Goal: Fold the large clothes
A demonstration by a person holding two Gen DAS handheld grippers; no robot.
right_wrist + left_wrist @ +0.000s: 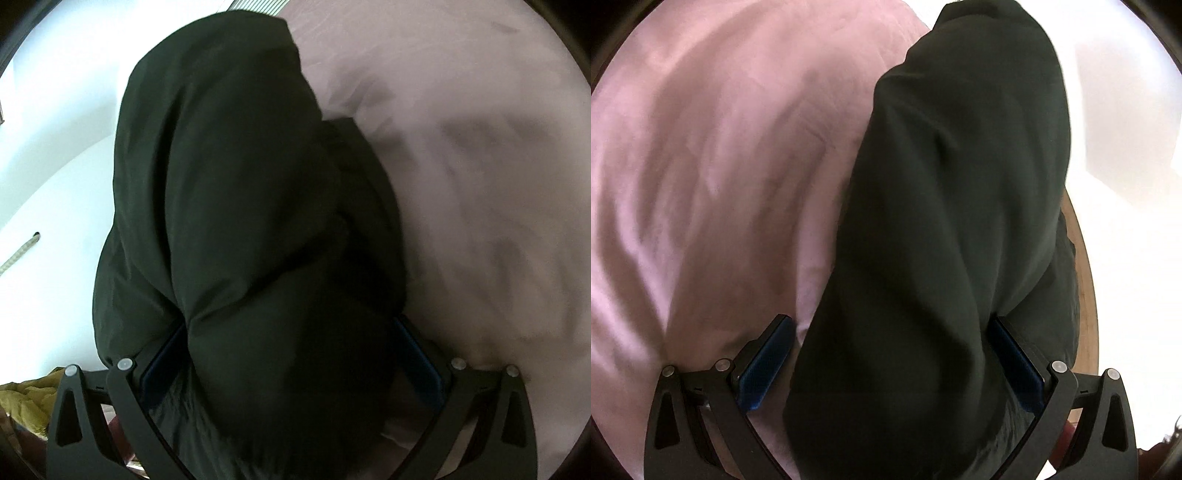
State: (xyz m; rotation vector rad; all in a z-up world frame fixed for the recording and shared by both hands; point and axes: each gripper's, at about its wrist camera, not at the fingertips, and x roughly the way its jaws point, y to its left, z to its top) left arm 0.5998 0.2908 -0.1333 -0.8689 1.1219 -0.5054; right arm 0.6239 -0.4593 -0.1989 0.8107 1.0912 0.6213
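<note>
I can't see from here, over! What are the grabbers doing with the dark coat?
Left gripper open, dark garment bunched between its fingers. Right gripper open, same garment filling it. Pink sheet underneath. Nothing blocking.

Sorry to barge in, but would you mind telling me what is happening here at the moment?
A person is folding a dark green garment over a pink sheet, with a gripper in each hand. The left gripper has bunched cloth between its wide-set fingers, and the right gripper likewise. Whether either is really clamped on the cloth cannot be told. The garment hangs from both in thick folds, not yet laid flat.
</note>
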